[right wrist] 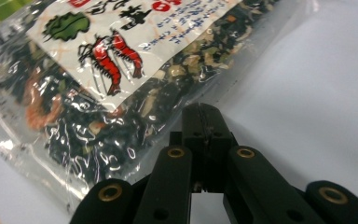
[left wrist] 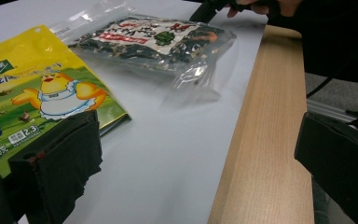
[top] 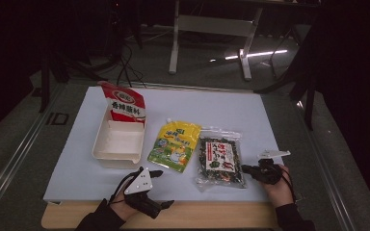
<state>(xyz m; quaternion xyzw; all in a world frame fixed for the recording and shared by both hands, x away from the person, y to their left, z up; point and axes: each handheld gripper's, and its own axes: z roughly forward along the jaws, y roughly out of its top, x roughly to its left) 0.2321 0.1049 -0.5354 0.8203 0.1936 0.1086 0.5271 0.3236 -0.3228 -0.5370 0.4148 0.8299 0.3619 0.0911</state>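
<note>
A clear bag of dark dried mix [top: 220, 161] [left wrist: 154, 39] [right wrist: 98, 79], with a shrimp on its label, lies on the white sheet. My right gripper [top: 244, 168] [right wrist: 206, 112] [left wrist: 209, 9] is shut, jaws pressed together, its tip at the bag's right edge; I see no film pinched between them. Left of the bag lies a yellow pouch [top: 173, 144] [left wrist: 32, 88]. A cream tray [top: 99, 151] holds a red-and-white bag [top: 125, 103] standing at its far end. My left gripper [top: 163, 187] [left wrist: 196, 140] rests near the front edge, open, with only bare sheet between its jaws.
The white sheet [top: 207, 110] covers most of the table, leaving a wooden strip [top: 207, 214] [left wrist: 265, 140] along the front. Beyond the table stands a white frame with legs [top: 212, 24] on a dark floor.
</note>
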